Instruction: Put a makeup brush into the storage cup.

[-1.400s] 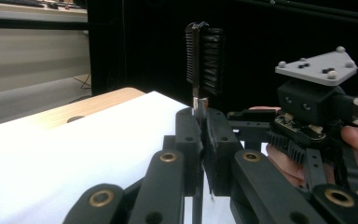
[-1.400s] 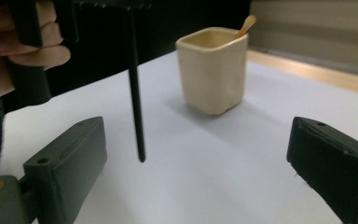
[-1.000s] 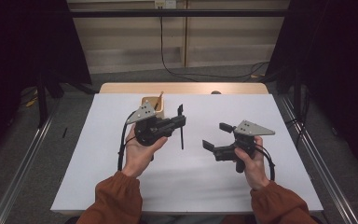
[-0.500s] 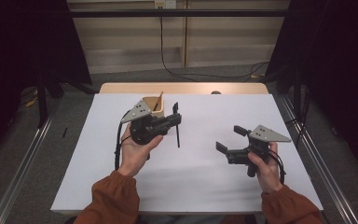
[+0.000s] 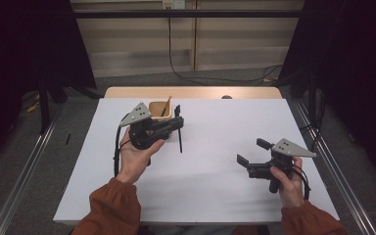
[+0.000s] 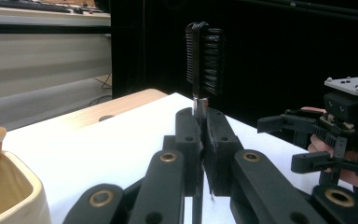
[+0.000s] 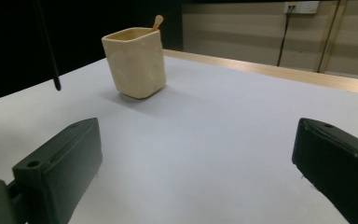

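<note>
White tabletop (image 5: pixel 215 186), wooden far edge (image 5: pixel 196 92), grey floor (image 5: pixel 24 161), dark curtains (image 5: pixel 352 63)

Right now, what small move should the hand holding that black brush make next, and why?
Probably carry the black brush over the cream cup and lower it in. The left gripper clamps the brush beside the cup, where another brush already stands.
</note>
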A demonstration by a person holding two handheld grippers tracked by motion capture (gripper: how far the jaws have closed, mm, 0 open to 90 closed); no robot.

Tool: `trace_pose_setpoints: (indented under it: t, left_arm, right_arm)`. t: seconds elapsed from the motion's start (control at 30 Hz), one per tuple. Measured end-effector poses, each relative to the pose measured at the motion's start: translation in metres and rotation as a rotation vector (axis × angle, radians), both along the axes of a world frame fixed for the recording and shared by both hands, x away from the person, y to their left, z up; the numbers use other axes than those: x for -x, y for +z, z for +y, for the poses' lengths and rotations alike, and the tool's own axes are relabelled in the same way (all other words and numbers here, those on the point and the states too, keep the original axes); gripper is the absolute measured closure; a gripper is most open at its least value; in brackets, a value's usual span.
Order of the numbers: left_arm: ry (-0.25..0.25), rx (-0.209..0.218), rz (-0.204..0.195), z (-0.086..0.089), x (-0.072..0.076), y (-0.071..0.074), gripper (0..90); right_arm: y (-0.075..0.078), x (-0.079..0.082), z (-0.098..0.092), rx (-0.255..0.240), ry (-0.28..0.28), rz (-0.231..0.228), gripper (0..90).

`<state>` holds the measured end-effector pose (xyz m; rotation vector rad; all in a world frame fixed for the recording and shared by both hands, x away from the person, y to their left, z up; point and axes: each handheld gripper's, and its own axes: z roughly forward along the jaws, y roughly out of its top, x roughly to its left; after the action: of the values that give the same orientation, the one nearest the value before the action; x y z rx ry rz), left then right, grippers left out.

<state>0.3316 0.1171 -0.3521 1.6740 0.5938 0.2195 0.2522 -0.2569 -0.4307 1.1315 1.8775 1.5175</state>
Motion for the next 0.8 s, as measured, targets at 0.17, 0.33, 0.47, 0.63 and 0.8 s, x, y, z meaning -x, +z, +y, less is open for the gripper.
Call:
trace_pose_setpoints:
  t: [0.17, 0.33, 0.47, 0.63, 0.8]
  left_arm:
    - [0.015, -0.002, 0.007, 0.007, -0.004, 0.002, 85.6]
    - [0.043, 0.004, 0.011, 0.019, -0.01, 0.006, 85.6]
    - [0.062, 0.001, 0.012, 0.026, -0.015, 0.009, 85.6]
    - [0.08, 0.004, 0.006, 0.03, -0.019, 0.014, 85.6]
    - [0.104, -0.007, -0.014, 0.034, -0.024, 0.022, 85.6]
  right_arm:
    - [0.001, 0.005, -0.007, -0.016, -0.016, -0.01, 0.6]
    - [-0.003, 0.012, -0.013, -0.006, -0.025, -0.009, 0.0]
    - [-0.004, 0.015, -0.018, -0.024, -0.046, -0.003, 0.0]
    - [-0.005, 0.022, -0.021, -0.002, -0.051, -0.006, 0.0]
    - [-0.006, 0.026, -0.023, 0.003, -0.045, -0.012, 0.0]
